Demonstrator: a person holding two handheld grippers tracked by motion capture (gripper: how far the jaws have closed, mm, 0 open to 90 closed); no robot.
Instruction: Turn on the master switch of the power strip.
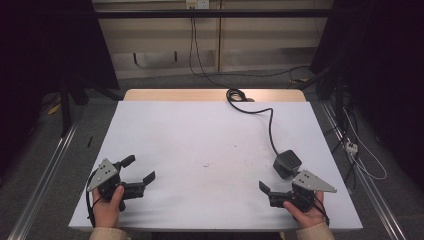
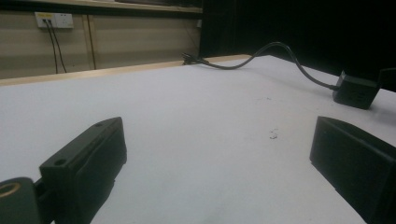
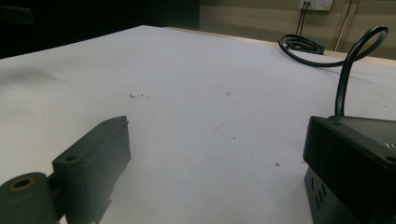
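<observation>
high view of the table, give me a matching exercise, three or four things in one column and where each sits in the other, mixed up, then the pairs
Things:
1. left gripper
2. right gripper
3. black power adapter
4. coiled cable

Places:
a. far edge of the table, on the wooden strip
b. near left corner, jaws open
c. near right corner, held low
d. right of centre, just beyond the right gripper

Pairs: 1-b, 2-c, 3-d, 4-a
</observation>
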